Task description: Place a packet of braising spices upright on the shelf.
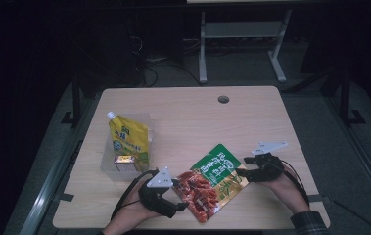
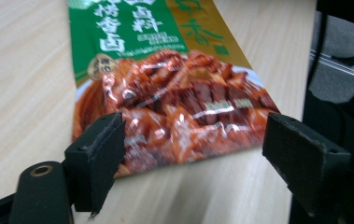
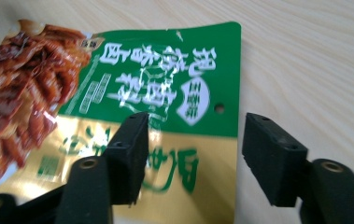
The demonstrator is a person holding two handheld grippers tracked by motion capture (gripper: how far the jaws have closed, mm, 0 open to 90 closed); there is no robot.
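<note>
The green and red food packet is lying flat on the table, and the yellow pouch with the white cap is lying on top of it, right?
Not quite. The food packet does lie flat on the table, but the yellow pouch is not on it. The high view shows the pouch standing apart to the left, in a clear container.

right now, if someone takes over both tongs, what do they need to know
Left tongs: open, at the food-picture end of the snack packet, jaws straddling its bottom edge without pressing on it.
Right tongs: open, at the packet's green and gold end, gripping nothing.
The packet lies flat on the table, near the front edge, between the two tongs.
The yellow spout pouch and a small box sit in a clear bin at the left.
Done: packet is down and free of both tongs.
Left: judging by the bin, the packet probably goes in there; regrip first.
</note>
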